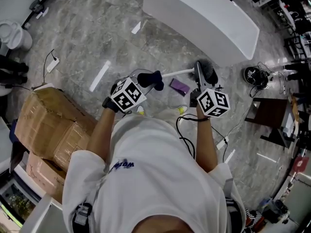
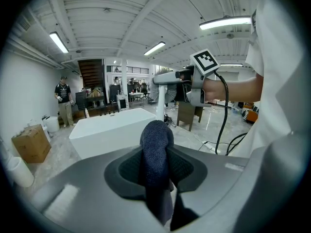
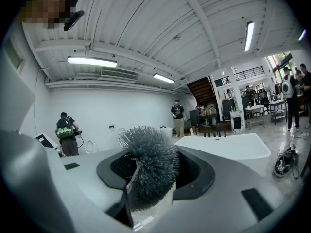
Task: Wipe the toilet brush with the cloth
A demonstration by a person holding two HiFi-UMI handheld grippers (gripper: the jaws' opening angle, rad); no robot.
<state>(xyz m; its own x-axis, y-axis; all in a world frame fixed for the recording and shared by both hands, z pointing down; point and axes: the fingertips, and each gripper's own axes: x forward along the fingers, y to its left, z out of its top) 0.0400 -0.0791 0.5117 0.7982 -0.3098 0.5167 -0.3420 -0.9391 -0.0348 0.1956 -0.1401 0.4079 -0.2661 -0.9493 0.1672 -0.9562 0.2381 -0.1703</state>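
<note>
We note the left gripper (image 1: 139,83) with its fingers clamped on the dark cloth (image 1: 151,78), just in front of the white tub (image 1: 204,18). The right gripper (image 1: 199,79) has its fingers closed on the toilet brush (image 1: 177,73) beside the bristle head (image 3: 148,171), on the same side of the tub. The handle end reaches the cloth.

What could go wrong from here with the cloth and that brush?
1. The left claw pinches only a narrow fold of the cloth. Hard rubbing might tug it loose.
2. The right claw holds the brush right at its bristly head. Bristles give, so the brush may twist or slip when pressed.
3. A power strip and its cable lie on the floor near the person. A step that way could snag them.
</note>
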